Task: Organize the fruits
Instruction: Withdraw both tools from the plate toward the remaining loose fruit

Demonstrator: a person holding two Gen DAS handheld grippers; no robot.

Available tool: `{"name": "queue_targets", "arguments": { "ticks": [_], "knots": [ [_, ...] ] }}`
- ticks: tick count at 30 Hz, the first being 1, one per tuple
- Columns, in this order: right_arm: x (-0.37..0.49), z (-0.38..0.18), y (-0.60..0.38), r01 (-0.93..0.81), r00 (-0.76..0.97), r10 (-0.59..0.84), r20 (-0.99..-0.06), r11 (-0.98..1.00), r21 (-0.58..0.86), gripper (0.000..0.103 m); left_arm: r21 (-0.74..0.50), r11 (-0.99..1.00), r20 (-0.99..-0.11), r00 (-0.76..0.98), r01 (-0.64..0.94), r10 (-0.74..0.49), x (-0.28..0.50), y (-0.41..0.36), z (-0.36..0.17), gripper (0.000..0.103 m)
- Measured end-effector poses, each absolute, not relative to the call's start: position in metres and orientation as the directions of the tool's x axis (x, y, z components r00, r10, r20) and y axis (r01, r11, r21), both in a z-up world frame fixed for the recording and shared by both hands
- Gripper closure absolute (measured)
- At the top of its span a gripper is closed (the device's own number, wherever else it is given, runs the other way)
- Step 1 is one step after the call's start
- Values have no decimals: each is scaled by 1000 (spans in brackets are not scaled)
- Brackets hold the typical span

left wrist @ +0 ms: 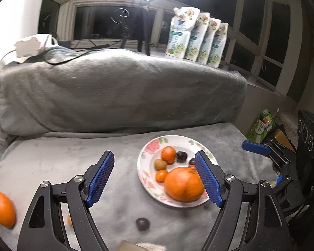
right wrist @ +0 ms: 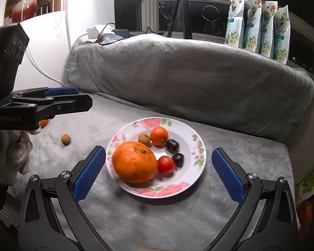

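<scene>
Round fruits on glossy floral plate (right wrist: 195,170)

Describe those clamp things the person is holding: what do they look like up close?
Each hand-held gripper, left and right, is a black plastic fork with two angled arms joined by silver round bolts. The fingers carry long blue pads with a fine criss-cross grip texture. In the right wrist view the left tool shows a boxy black body behind, and a pale knitted glove under it. No cables are visible on either.

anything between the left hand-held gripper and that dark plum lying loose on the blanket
Nothing visible. The left hand-held gripper is open and empty, and the dark plum lies on bare grey blanket just below its fingers, apart from the floral plate.
</scene>
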State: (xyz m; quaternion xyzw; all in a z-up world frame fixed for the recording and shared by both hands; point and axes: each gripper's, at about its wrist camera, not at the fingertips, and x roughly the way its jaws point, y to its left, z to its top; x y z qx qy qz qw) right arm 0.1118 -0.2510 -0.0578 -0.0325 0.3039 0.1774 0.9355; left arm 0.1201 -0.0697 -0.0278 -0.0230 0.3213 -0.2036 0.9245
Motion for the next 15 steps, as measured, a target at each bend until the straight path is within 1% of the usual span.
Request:
{"name": "queue_targets", "arguments": {
  "ticks": [11,15],
  "knots": [
    [95,-61,-209,-455,695,413,-588,886,84,1,-172,956,-609,738,237,-292,112,-7,-43,24],
    [93,-70,-189,-498,653,450,-609,861,102,12,-190,963,-624,733,193,-270,111,13,-53,24]
  ]
}}
